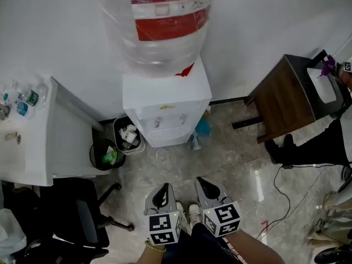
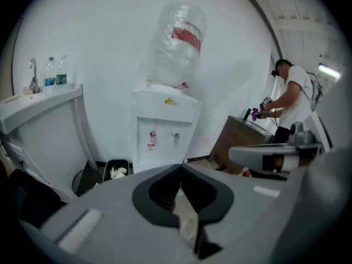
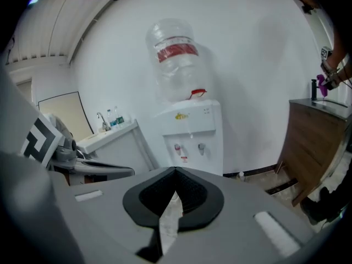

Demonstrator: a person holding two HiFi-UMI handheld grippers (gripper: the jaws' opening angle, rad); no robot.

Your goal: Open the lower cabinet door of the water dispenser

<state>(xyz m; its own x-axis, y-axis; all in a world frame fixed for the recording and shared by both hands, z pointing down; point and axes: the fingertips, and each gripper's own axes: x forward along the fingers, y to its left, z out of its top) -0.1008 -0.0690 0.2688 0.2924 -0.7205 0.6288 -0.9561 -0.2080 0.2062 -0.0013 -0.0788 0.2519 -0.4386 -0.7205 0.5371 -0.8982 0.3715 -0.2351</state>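
The white water dispenser (image 1: 165, 100) stands against the wall with a large clear bottle (image 1: 157, 21) on top; only a strip of its front (image 1: 165, 132) shows from above. In both gripper views the dispenser (image 2: 164, 128) (image 3: 192, 133) is straight ahead, some way off, its two taps visible and its lower cabinet door mostly hidden behind the jaws. My left gripper (image 1: 163, 187) (image 2: 180, 166) and right gripper (image 1: 203, 181) (image 3: 176, 170) hang side by side over the floor, well short of the dispenser. Both are shut with nothing between the tips.
A small bin with rubbish (image 1: 129, 135) and a round black bin (image 1: 103, 154) stand left of the dispenser, next to a white sink counter (image 1: 33, 147). A brown wooden cabinet (image 1: 289, 95) is at right, a black chair (image 1: 77, 216) at lower left. Cables (image 1: 286, 199) cross the floor. A person (image 2: 291, 98) works at the cabinet.
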